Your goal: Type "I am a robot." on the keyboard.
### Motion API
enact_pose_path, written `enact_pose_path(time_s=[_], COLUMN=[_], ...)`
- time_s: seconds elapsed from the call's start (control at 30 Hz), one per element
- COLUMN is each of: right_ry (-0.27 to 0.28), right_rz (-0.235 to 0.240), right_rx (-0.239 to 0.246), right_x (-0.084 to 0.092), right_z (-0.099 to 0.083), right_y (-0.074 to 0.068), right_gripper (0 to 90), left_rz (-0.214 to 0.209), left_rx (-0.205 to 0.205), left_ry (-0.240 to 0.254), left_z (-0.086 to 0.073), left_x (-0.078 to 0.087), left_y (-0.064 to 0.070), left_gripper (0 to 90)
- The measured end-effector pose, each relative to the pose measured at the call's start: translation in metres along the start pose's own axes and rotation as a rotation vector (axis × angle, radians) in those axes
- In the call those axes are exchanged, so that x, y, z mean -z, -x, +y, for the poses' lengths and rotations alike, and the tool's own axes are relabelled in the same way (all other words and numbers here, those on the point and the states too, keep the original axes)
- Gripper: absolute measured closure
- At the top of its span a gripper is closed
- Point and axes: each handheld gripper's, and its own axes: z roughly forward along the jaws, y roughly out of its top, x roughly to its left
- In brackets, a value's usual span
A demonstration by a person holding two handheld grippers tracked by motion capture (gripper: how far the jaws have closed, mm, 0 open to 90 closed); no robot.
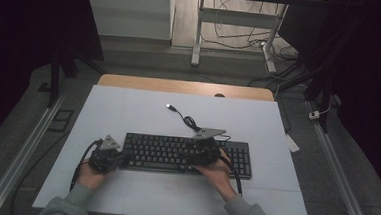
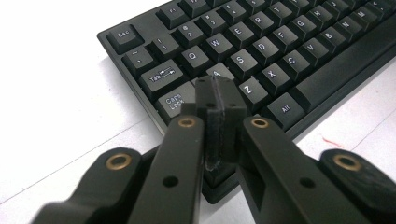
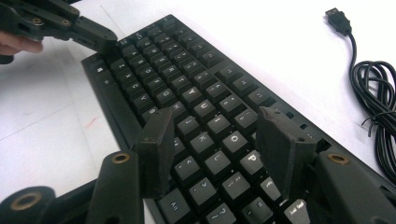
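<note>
Your left gripper (image 2: 219,100) is closed with nothing held, tip over the keyboard (image 1: 185,155) near the A key; right gripper (image 3: 219,140) hovers open. Next, press down gently.

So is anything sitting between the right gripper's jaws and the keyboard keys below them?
Nothing visible. The right gripper hangs with open jaws straight over the keyboard, bare keys in the gap. The coiled cable lies off to the side on the table.
</note>
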Motion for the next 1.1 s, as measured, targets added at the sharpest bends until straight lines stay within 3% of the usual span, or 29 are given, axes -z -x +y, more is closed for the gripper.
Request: enact_pose_path(time_s=[0.3, 0.57, 1.1], right_ry=[-0.013, -0.044, -0.074], right_rz=[-0.011, 0.009, -0.01], right_rx=[-0.013, -0.001, 0.016], right_x=[-0.012, -0.024, -0.042], right_z=[0.004, 0.008, 0.01], right_y=[0.002, 0.002, 0.003], right_gripper=[60.2, 89.2, 89.8], left_rz=[0.005, 0.004, -0.003], left_rx=[0.003, 0.002, -0.001], left_ry=[0.003, 0.002, -0.007], left_z=[-0.001, -0.001, -0.002], left_x=[-0.001, -0.001, -0.003], left_y=[-0.001, -0.001, -0.001], left_gripper=[88.9, 88.9, 89.0])
